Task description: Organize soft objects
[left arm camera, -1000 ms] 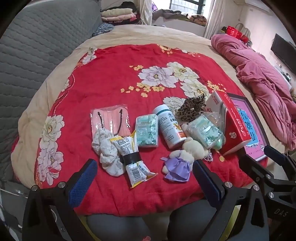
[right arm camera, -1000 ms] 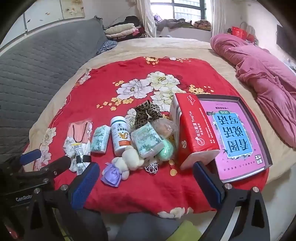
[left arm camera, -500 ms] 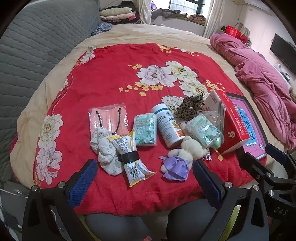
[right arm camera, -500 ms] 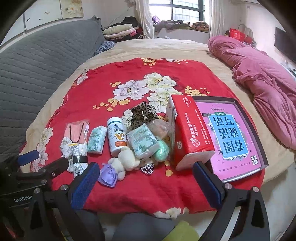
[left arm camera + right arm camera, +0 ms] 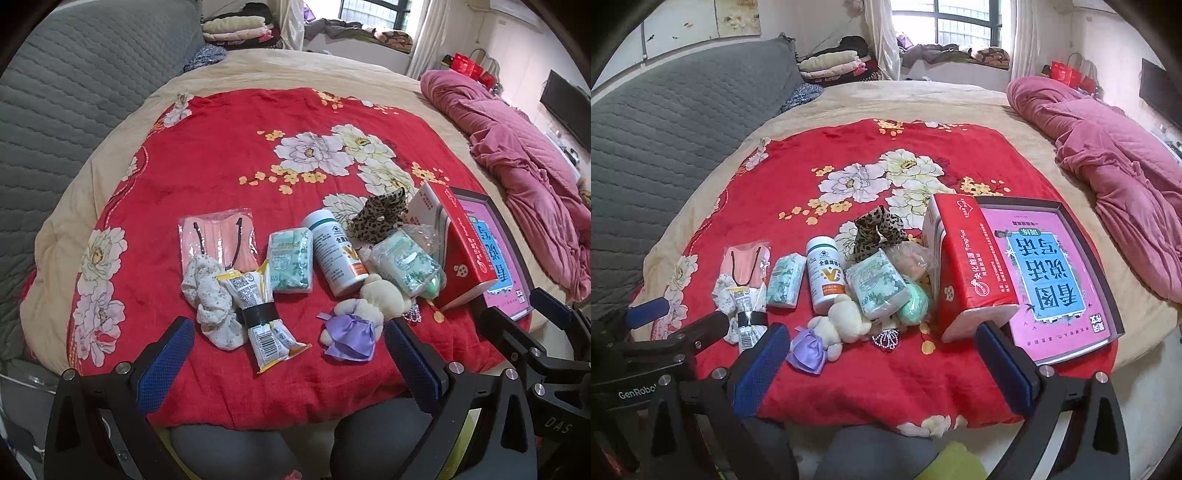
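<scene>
While nothing is gripped, the left gripper [image 5: 288, 354] hovers over the blanket's [image 5: 229, 147] near edge, fingers spread wide and empty — the plush bear [image 5: 365, 314] lies just ahead, nearer its right finger, long axis slanting away to the right. From the right wrist, the right gripper [image 5: 882, 354] also gapes empty; the bear [image 5: 834, 328] sits ahead-left, beside the bottle [image 5: 827, 273], so either claw could reach it.

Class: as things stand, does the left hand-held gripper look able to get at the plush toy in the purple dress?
Probably yes. The plush toy lies at the pile's near edge, just ahead of the open left hand-held gripper, with nothing on top.
</scene>
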A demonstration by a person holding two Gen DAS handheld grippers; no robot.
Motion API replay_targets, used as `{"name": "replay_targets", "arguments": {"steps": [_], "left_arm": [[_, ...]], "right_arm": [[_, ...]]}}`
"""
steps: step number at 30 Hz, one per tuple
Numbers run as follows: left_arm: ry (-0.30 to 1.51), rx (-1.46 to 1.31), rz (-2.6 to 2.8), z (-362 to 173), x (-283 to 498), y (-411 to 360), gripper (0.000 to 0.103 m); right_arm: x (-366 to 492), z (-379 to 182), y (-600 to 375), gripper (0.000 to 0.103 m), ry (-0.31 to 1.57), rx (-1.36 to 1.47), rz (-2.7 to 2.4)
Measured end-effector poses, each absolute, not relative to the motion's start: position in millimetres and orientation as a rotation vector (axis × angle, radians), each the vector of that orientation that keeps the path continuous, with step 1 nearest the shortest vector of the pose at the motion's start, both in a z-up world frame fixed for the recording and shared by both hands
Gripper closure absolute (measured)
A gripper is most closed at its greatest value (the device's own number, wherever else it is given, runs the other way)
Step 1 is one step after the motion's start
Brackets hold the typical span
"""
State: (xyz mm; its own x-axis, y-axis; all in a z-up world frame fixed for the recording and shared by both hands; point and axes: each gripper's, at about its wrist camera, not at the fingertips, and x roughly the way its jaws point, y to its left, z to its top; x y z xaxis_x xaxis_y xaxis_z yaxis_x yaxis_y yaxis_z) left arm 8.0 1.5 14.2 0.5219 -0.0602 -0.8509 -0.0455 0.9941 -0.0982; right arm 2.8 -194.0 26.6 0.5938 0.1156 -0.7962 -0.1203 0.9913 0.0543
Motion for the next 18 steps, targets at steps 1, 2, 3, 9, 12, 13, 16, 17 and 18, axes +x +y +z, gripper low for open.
{"name": "replay_targets", "arguments": {"steps": [1,2,3,9,12,13,16,17,18], "left_arm": [[1.021,-0.112,-0.005,14.3,7.9,1.6,0.0],[1.022,-0.112,-0.007,14.2,7.9,2.2,0.0],[1.022,-0.112,-0.008,14.2,7.8,2.3,0.0],[1.024,-0.12,-0.002,13.3,7.1,4.0,0.0],[1.026,-0.126,-0.003,12.3,6.6,4.7,0.0],[1.027,-0.126,-0.002,12.0,6.5,5.2,0.0],[1.032,-0.13,0.0,10.1,5.8,7.0,0.0],[1.035,-0.132,0.002,9.3,6.1,7.7,0.0],[1.037,-0.138,0.003,8.8,6.3,8.6,0.0]], "right_arm": [[2.5,26.9,-193.9,0.002,0.924,-0.007,0.137],[2.3,27.2,-193.5,0.002,0.924,-0.006,0.136],[2.9,27.3,-193.1,0.002,0.924,-0.006,0.134],[3.1,27.0,-191.4,0.002,0.926,-0.01,0.136],[4.4,25.4,-191.3,0.002,0.927,-0.009,0.138],[3.7,25.8,-192.0,0.002,0.928,-0.006,0.138],[3.9,24.6,-192.6,0.002,0.93,-0.003,0.142],[3.6,24.3,-192.1,0.002,0.931,-0.005,0.141],[3.3,24.3,-191.9,0.002,0.928,-0.003,0.143]]}}
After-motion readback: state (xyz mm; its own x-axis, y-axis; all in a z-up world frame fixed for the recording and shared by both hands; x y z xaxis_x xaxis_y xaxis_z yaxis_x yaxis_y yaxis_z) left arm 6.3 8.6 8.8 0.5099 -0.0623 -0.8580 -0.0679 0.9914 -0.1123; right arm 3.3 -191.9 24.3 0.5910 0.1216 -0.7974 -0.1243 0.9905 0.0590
